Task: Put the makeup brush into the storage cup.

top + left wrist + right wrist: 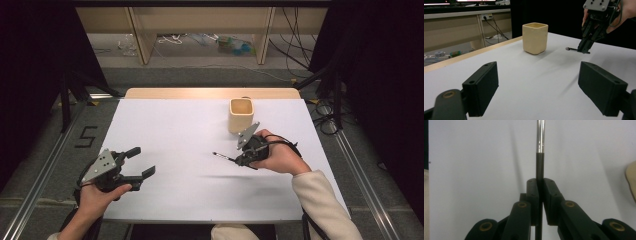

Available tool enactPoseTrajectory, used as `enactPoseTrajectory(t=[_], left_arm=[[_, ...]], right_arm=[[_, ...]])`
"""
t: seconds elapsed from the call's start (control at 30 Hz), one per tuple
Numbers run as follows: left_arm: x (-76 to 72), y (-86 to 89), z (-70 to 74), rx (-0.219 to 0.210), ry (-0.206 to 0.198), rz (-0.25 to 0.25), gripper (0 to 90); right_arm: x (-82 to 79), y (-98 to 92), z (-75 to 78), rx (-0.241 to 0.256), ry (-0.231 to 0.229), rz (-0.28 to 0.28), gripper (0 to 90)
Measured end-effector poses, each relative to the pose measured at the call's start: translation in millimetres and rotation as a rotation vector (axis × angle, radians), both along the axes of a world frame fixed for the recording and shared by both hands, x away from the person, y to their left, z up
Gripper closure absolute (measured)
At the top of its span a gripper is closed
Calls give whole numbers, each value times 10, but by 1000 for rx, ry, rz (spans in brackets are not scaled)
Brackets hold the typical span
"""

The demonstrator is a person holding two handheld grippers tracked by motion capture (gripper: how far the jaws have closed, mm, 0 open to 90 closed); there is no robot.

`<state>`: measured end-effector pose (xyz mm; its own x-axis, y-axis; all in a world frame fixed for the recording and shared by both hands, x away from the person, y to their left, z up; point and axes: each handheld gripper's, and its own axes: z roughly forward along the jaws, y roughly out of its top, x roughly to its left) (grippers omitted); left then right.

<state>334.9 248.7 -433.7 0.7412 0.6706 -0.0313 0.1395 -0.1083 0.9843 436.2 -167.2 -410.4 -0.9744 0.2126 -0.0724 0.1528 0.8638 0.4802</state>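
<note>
A thin stick (pixel 224 157), black at the handle and silver farther out, is held level just above the white table (pixel 175 130). My right gripper (pixel 238 161) is shut on its black part, right of centre. In the right gripper view the stick (pixel 540 145) runs straight up from between the closed jaws of my right gripper (pixel 540 181). A beige square cup (pixel 241 115) stands upright behind that hand. My left gripper (pixel 144 161) is open over the near left of the table with nothing in it. In the left gripper view the cup (pixel 535 38) and stick (pixel 572 49) lie ahead.
The table's wooden far edge (pixel 210 93) borders a floor with cables and shelving legs. Metal rails (pixel 45 165) run along both sides of the table. Black curtains stand left and right. A wide bare stretch of white table lies between the two grippers.
</note>
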Motion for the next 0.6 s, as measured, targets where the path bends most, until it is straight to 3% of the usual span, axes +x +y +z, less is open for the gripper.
enactPoseTrajectory(t=[0.6], left_arm=[[2, 2, 1, -1, -1, 0, 162]], right_arm=[[-3, -164, -10, 192, -7, -62, 843]])
